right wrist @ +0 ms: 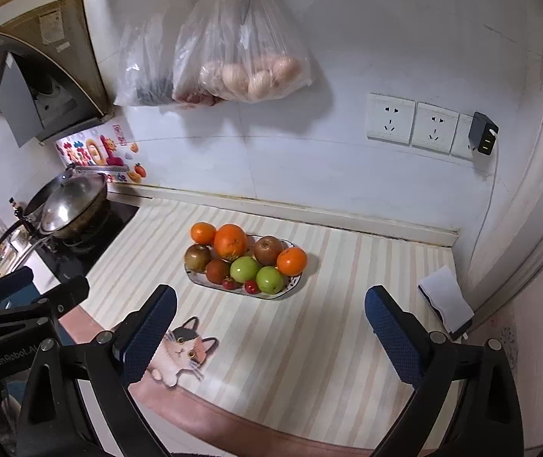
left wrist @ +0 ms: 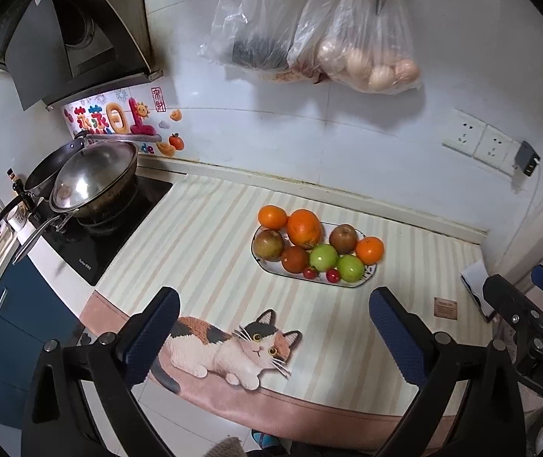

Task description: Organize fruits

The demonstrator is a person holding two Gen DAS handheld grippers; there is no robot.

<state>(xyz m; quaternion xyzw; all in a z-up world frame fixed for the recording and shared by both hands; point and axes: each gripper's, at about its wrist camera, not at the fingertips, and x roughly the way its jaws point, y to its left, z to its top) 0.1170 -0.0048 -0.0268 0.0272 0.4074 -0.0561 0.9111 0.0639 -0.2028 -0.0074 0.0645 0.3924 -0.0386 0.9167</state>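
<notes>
Fruits (left wrist: 309,247) heaped on oval plate (left wrist: 363,280), well beyond both empty, wide-spread hand-held grippers, left (left wrist: 273,337), right (right wrist: 269,337)

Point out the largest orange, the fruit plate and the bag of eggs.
largest orange (left wrist: 304,228), left wrist view, middle of its peel.
fruit plate (right wrist: 288,289), right wrist view, bare rim at its near right end.
bag of eggs (right wrist: 256,76), right wrist view, on the eggs at its bottom.

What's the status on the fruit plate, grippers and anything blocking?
Left gripper open, empty. Right gripper open, empty. Fruit plate piled full on the striped mat, untouched. Path to it clear.
</notes>
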